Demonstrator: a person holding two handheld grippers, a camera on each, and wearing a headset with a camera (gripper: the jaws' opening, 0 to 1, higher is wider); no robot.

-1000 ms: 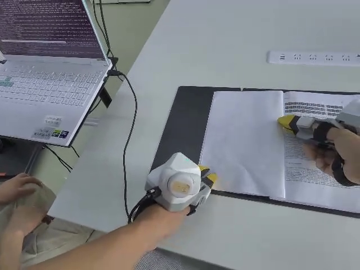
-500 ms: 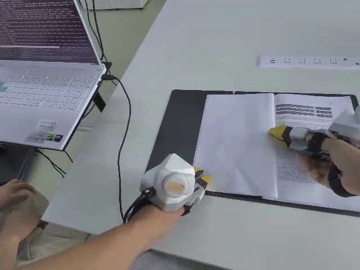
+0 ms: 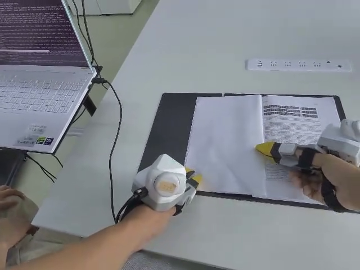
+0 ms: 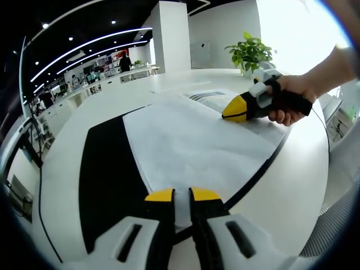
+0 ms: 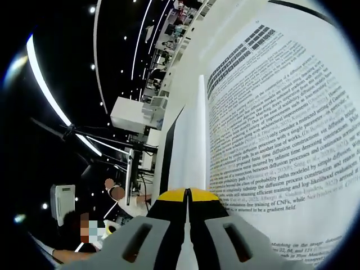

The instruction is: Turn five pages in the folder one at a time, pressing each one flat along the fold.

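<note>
Folder (image 3: 169, 129): open on the white table (image 3: 225, 45) in front of you.
Fold (image 3: 263, 121): runs straight away from you, between the blank page (image 3: 225, 140) and the printed page (image 3: 301, 121).
Right gripper (image 3: 263, 149): clenched, empty — its tip sits on the fold, so your press runs along it.
Left gripper (image 3: 192, 178): at the blank page's near corner, jaws almost together — pinching or not, you cannot tell.

folder (image 3: 171, 126): black | left page (image 3: 225, 140): blank white | right page (image 3: 292, 121): black print | jaws: yellow
</note>
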